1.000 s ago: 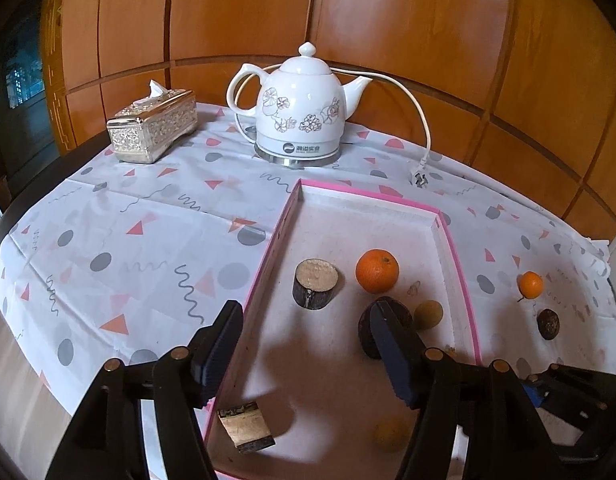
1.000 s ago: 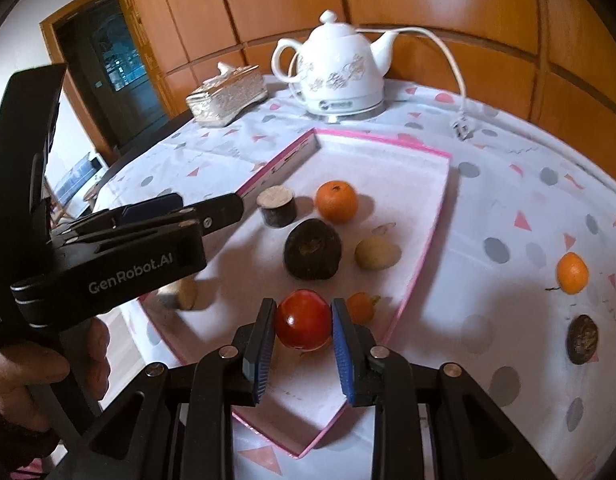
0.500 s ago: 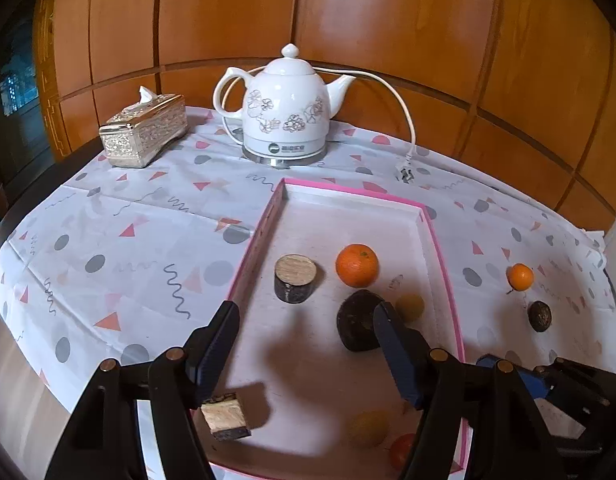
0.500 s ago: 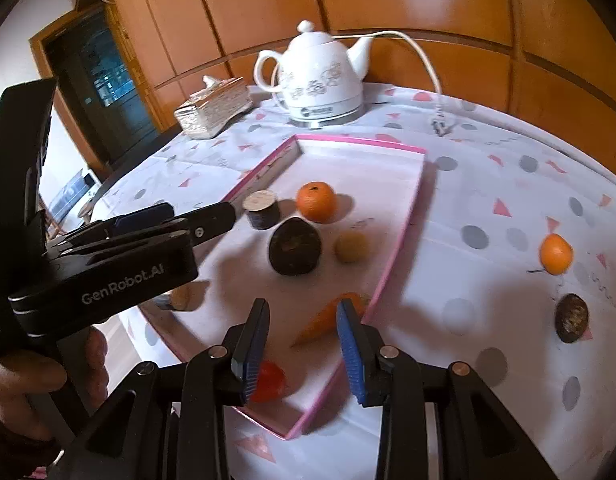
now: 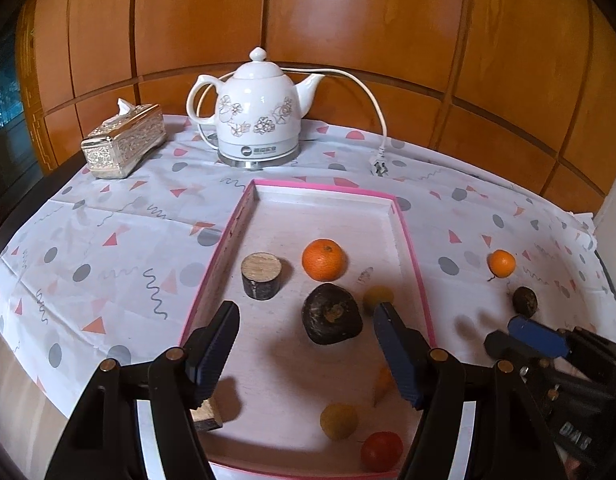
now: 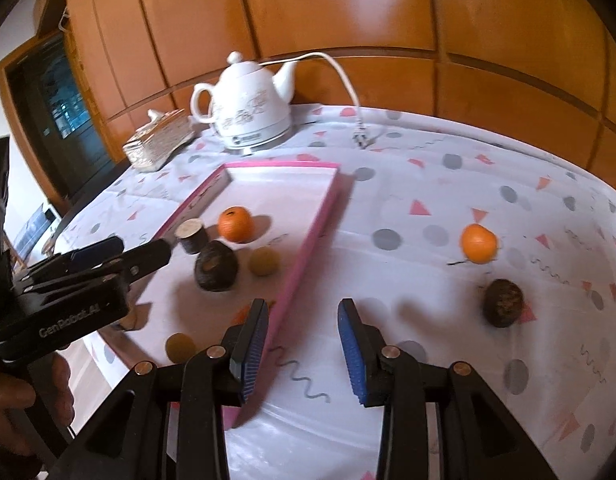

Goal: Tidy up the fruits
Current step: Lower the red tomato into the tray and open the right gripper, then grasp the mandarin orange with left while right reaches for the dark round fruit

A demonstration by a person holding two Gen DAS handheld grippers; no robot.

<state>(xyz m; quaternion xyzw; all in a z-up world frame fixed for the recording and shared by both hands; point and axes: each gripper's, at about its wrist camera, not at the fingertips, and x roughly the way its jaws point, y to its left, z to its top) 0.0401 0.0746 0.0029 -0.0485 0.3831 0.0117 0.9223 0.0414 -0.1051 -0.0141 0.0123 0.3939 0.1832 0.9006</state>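
A pink-rimmed tray [image 5: 410,240] holds an orange [image 5: 323,260], a large dark fruit [image 5: 332,314], two yellow fruits [image 5: 339,420], a red tomato [image 5: 382,451], a small orange piece [image 5: 382,380] and a wood stump [image 5: 261,276]. On the cloth to the right lie a small orange [image 6: 478,243] and a small dark fruit [image 6: 504,302]. My left gripper [image 5: 308,356] is open and empty above the tray's near part. My right gripper [image 6: 301,346] is open and empty, over the cloth just right of the tray rim [image 6: 308,248].
A white kettle [image 5: 259,120] with a cord and plug [image 5: 380,166] stands at the back. A silver tissue box [image 5: 123,140] is at the back left. A wood block [image 5: 205,420] lies in the tray's near left corner. The table edge drops off on the left.
My right gripper let go of the red tomato in the tray, opened and swung right over the cloth. My left gripper drew back a little.
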